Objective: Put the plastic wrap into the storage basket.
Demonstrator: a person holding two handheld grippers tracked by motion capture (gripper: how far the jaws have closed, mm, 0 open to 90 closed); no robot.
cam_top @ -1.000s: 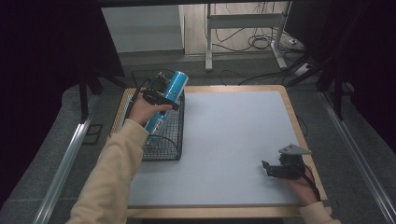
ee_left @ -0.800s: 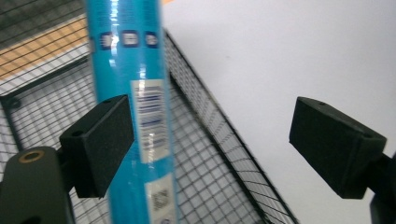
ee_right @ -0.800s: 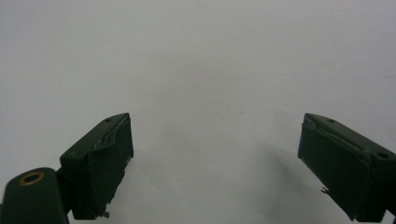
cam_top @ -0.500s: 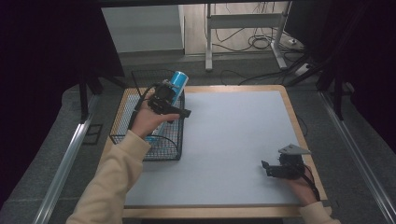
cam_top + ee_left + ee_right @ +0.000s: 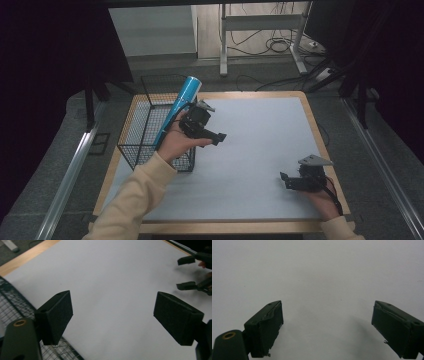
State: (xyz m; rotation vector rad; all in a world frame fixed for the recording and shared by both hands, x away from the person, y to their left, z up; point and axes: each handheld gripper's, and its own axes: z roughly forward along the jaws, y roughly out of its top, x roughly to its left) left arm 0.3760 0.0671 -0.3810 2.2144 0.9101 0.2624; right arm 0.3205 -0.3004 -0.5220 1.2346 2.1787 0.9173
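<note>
A blue tube (image 5: 181, 105) leans tilted in the black wire basket (image 5: 131, 131) at the table's left edge, its top sticking out above the rim. My left gripper (image 5: 216, 134) is just right of the basket over the white mat, open, with nothing between its pads (image 5: 56, 315). My right gripper (image 5: 286, 181) rests low near the front right of the mat, open and empty as well; its fingers (image 5: 265, 326) frame bare mat. The left gripper view shows the right gripper (image 5: 185, 273) farther off and a corner of the basket (image 5: 11, 298).
The white mat (image 5: 255, 135) covers a wooden-edged table (image 5: 315, 125). Behind the table stand metal desk legs (image 5: 223, 45) and loose cables (image 5: 280, 45) on the floor. A metal rail (image 5: 70, 175) runs along the left side.
My left gripper has swung right, away from the blue tube and out over the mat. The tube stays leaning in the basket. The right gripper has not moved.
</note>
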